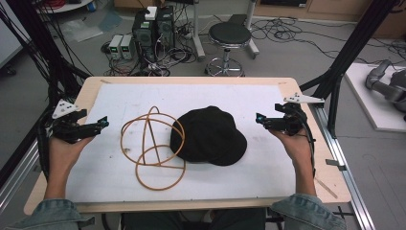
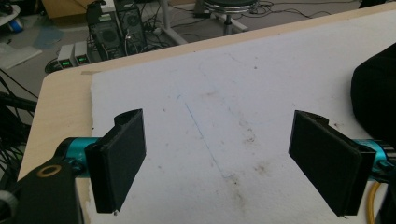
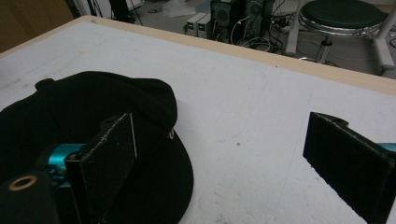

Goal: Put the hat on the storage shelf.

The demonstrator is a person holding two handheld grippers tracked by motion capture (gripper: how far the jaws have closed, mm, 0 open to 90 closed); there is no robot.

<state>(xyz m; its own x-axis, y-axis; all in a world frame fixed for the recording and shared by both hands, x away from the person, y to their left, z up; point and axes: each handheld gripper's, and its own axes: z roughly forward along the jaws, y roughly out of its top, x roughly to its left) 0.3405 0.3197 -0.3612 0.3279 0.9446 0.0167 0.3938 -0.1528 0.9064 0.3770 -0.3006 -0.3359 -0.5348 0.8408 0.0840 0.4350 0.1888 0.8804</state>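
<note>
Both jaws stood spread and empty. You held the left gripper [image 1: 103, 123] and right gripper [image 1: 259, 118] apart from the black cap [image 1: 208, 135], which lay mid-sheet on the white foam sheet [image 1: 115, 98], overlapping the wire hat frame [image 1: 152, 148].

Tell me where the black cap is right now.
In the high view the black cap lies mid-table on the white mat, overlapping the wire hat frame at its left.

Black cap [image 1: 208, 135] lies touching tan wire frame [image 1: 152, 147].
</note>
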